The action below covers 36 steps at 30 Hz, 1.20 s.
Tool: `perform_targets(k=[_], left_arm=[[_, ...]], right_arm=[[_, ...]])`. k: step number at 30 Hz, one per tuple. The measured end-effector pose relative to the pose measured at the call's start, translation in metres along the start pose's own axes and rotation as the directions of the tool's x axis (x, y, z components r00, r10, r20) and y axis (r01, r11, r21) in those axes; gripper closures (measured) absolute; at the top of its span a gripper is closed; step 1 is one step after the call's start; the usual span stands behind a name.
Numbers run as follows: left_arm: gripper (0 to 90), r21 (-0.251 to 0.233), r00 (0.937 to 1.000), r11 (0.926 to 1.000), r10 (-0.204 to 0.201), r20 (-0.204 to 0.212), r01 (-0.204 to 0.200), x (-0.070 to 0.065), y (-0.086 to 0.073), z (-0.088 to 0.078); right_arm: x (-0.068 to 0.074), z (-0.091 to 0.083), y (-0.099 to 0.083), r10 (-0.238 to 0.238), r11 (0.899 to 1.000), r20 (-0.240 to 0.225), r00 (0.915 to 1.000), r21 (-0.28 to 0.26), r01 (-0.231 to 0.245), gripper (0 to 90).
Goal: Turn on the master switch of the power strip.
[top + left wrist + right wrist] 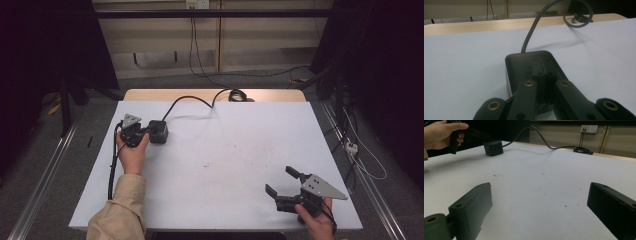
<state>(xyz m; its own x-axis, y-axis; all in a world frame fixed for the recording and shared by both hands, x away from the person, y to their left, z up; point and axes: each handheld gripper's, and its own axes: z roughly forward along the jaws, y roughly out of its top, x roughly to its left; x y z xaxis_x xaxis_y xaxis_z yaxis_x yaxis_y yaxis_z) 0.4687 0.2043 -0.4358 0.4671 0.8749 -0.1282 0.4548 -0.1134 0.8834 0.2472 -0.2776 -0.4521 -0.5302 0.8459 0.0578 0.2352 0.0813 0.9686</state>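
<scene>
A black cube-shaped box (160,132) (517,66) (493,147) sits at the table's left rear, with a black cable (192,98) (531,35) running off its back. A person's left hand holds my left gripper (149,131) (543,61) (486,137), whose fingers are pressed together with their tips over the box's top; I cannot tell whether they touch it. At the front right my right gripper (280,180) (540,195) hovers low over bare table. Its jaws are spread wide with nothing between them.
The white table top (225,150) ends in a wooden strip (200,94) at the back, where the cable forms a coil (237,95) (582,150). A wall socket (589,129) sits behind it. Dark curtains and floor cables flank the table.
</scene>
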Motion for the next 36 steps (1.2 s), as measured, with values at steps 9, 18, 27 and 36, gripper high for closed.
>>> perform_targets(k=[9, 18, 27, 36], left_arm=[[90.0, -0.003, 1.0000, 1.0000, 0.005, -0.008, -0.005, -0.0012, -0.0002, 0.0002], [90.0, -0.029, 0.9999, 0.9995, 0.008, -0.009, -0.008, -0.0010, -0.0030, 0.0003], [90.0, -0.036, 1.0000, 0.9993, -0.007, -0.006, 0.006, -0.0001, -0.0030, -0.0005], [90.0, -0.039, 0.9998, 0.9991, -0.015, -0.010, 0.014, -0.0004, -0.0029, -0.0005]], right_arm=[[-0.0001, -0.0003, 0.0000, -0.001, 1.000, -0.002, 1.0000, -0.001, 0.001, 5.5], [-0.0004, -0.0002, -0.0001, 0.000, 1.000, 0.001, 1.0000, -0.002, 0.000, 5.5], [-0.0008, -0.0002, -0.0002, 0.002, 1.000, -0.001, 1.0000, -0.003, -0.002, 5.5], [-0.0013, -0.0009, -0.0005, 0.003, 1.000, 0.001, 1.0000, -0.003, -0.003, 5.5]])
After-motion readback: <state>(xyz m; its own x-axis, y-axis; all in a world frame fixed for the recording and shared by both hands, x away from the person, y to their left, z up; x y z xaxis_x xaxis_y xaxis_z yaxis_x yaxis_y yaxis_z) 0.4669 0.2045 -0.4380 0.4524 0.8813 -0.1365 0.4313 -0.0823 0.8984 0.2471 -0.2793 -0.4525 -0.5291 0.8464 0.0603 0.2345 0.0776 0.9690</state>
